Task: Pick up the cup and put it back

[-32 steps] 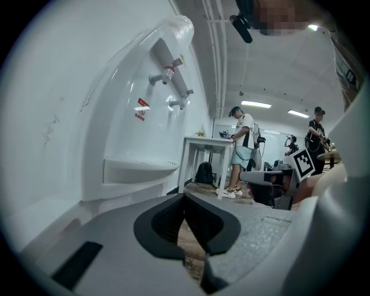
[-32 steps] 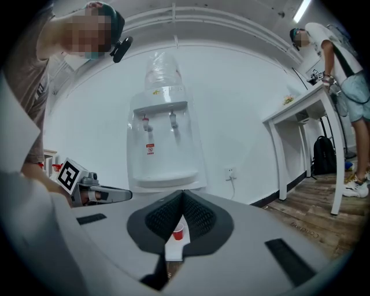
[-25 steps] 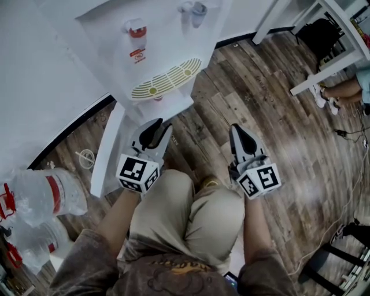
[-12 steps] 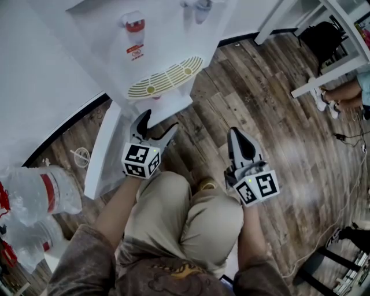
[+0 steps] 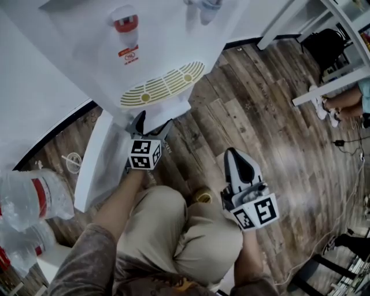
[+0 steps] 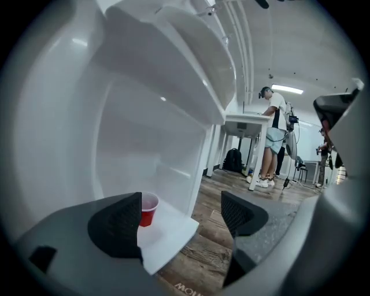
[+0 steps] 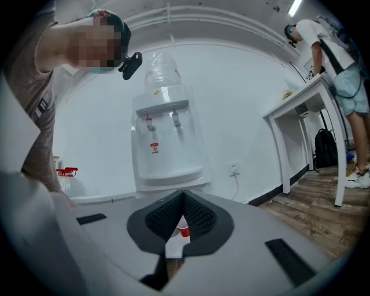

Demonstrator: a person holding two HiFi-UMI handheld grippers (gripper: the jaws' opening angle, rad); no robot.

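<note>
A small red cup [image 6: 148, 208] stands on the white base shelf [image 6: 170, 234] under the water dispenser [image 5: 156, 52], partly hidden behind my left jaw. My left gripper [image 6: 181, 217] is low at the foot of the dispenser [image 5: 151, 120], just short of the cup. Its jaws are opening and stand wide, with nothing between them. My right gripper [image 5: 234, 155] hangs back over the wooden floor beside the person's knee, shut and empty. Through the slit under its closed tips [image 7: 182, 199] a bit of the red cup [image 7: 184, 232] shows. The head view does not show the cup.
Large water bottles [image 5: 32, 193] lie at the left by the wall. A white table [image 5: 289, 17] with a black backpack [image 5: 324, 40] stands at the upper right. Another person [image 6: 272, 139] stands at that table. Cables [image 5: 347, 136] run over the floor at right.
My left gripper has moved forward to the dispenser's foot and its jaws have gone from nearly shut to wide. The right gripper has drifted slightly back, still shut.
</note>
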